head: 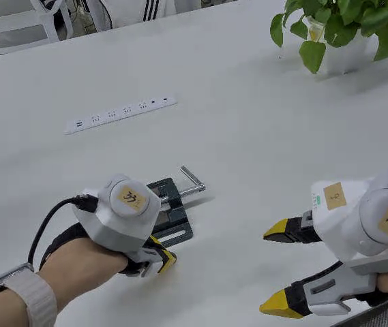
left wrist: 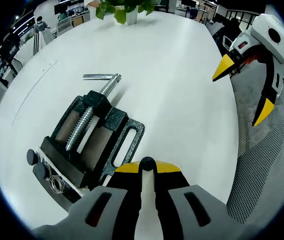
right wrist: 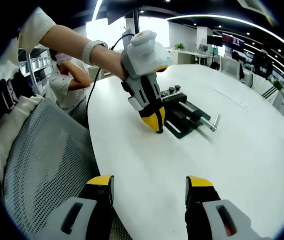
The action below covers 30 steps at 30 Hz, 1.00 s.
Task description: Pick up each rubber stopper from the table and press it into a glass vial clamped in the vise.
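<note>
The black vise (left wrist: 94, 132) stands on the white surface (head: 262, 136), and everything here is placed from it. Its screw with the bent handle bar (left wrist: 100, 76) points away from the person. At the opposite end of the vise, the glass vials (left wrist: 56, 183) are clamped in a row. One shows an open glass mouth, and the two beside it carry dark round tops.

The left hand-held gripper (left wrist: 146, 169) is just beside the near corner of the vise, and its yellow tips point down to the surface. Its jaws are closed on a small dark rubber stopper (left wrist: 146, 163), which sits at the very tip of them. In the right gripper view this gripper (right wrist: 156, 122) hangs close against the side of the vise (right wrist: 181, 112). I cannot tell whether it touches the vise.

The right hand-held gripper (head: 275, 269) is well apart from the vise, on the person's right side. Its jaws are wide open and hold nothing, and they point back toward the vise.

Beyond the vise a white power strip (head: 120, 112) lies flat on the surface. Much further from the vise, at the far right, stands a green plant (head: 340, 24) in a white pot.
</note>
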Each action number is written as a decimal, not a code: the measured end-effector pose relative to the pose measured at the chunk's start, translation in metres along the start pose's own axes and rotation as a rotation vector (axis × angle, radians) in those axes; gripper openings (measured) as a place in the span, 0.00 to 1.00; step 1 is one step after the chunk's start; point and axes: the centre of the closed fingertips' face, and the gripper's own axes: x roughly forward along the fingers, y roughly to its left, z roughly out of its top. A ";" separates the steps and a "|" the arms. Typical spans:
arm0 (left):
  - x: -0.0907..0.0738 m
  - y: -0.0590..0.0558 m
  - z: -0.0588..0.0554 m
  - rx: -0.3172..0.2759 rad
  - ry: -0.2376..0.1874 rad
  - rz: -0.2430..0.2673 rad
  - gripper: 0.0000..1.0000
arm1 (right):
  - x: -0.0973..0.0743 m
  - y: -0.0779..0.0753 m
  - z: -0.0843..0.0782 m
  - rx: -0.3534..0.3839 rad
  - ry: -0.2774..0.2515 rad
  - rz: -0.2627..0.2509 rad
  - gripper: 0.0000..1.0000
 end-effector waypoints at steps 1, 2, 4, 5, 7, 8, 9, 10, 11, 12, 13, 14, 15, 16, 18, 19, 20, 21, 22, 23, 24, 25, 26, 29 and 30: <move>0.000 -0.001 0.000 -0.005 -0.002 -0.001 0.05 | 0.001 0.000 0.000 0.000 0.000 0.001 0.55; -0.001 -0.001 0.001 -0.008 -0.009 -0.002 0.05 | 0.001 0.000 0.000 -0.001 0.000 0.001 0.55; -0.002 0.000 0.002 -0.017 -0.023 -0.001 0.05 | 0.002 0.000 0.002 -0.003 -0.006 -0.004 0.54; -0.004 -0.001 0.003 -0.019 -0.031 -0.002 0.05 | 0.003 -0.001 0.003 0.000 -0.010 -0.005 0.54; -0.008 -0.001 0.007 -0.026 -0.060 0.000 0.05 | 0.003 -0.001 0.006 -0.001 -0.020 -0.009 0.54; -0.012 -0.001 0.012 -0.040 -0.088 0.000 0.05 | 0.004 -0.002 0.008 -0.002 -0.028 -0.013 0.54; -0.014 -0.001 0.013 -0.058 -0.103 0.001 0.05 | 0.004 -0.003 0.010 -0.002 -0.034 -0.016 0.54; -0.017 -0.002 0.017 -0.069 -0.130 -0.006 0.05 | 0.004 -0.004 0.012 -0.003 -0.041 -0.019 0.53; -0.021 -0.001 0.021 -0.101 -0.158 -0.006 0.05 | 0.004 -0.005 0.015 -0.007 -0.053 -0.023 0.53; -0.024 -0.002 0.022 -0.137 -0.169 -0.018 0.05 | 0.004 -0.005 0.018 -0.006 -0.059 -0.024 0.53; -0.029 -0.002 0.025 -0.168 -0.195 -0.026 0.05 | 0.003 -0.005 0.022 -0.012 -0.070 -0.023 0.53; -0.032 -0.002 0.027 -0.177 -0.213 -0.029 0.05 | 0.003 -0.005 0.025 -0.017 -0.075 -0.026 0.52; -0.036 -0.002 0.028 -0.199 -0.231 -0.032 0.05 | 0.003 -0.005 0.028 -0.023 -0.082 -0.028 0.52; -0.042 -0.002 0.030 -0.225 -0.253 -0.040 0.05 | 0.003 -0.005 0.032 -0.028 -0.093 -0.029 0.52; -0.052 -0.003 0.035 -0.279 -0.309 -0.080 0.05 | 0.002 -0.005 0.042 -0.037 -0.121 -0.033 0.51; -0.056 -0.003 0.038 -0.297 -0.333 -0.091 0.05 | 0.002 -0.005 0.045 -0.041 -0.131 -0.034 0.51; -0.061 -0.004 0.040 -0.320 -0.357 -0.108 0.05 | 0.002 -0.005 0.049 -0.048 -0.141 -0.037 0.50; -0.068 -0.002 0.042 -0.347 -0.387 -0.120 0.05 | 0.002 -0.006 0.055 -0.058 -0.156 -0.042 0.50; -0.073 -0.001 0.042 -0.363 -0.400 -0.127 0.05 | 0.002 -0.005 0.059 -0.064 -0.163 -0.042 0.49; -0.079 -0.002 0.044 -0.393 -0.427 -0.148 0.05 | 0.001 -0.005 0.064 -0.070 -0.174 -0.043 0.49; -0.083 -0.001 0.045 -0.401 -0.444 -0.155 0.05 | 0.002 -0.004 0.068 -0.074 -0.178 -0.041 0.49; -0.086 -0.001 0.045 -0.410 -0.455 -0.167 0.05 | 0.002 -0.003 0.072 -0.084 -0.185 -0.041 0.48; -0.091 -0.002 0.047 -0.429 -0.479 -0.190 0.05 | 0.002 -0.003 0.079 -0.105 -0.200 -0.049 0.48; -0.104 -0.008 0.050 -0.481 -0.528 -0.256 0.05 | 0.002 -0.001 0.091 -0.128 -0.231 -0.054 0.46; -0.107 -0.009 0.051 -0.493 -0.542 -0.267 0.05 | 0.002 0.000 0.095 -0.136 -0.241 -0.054 0.45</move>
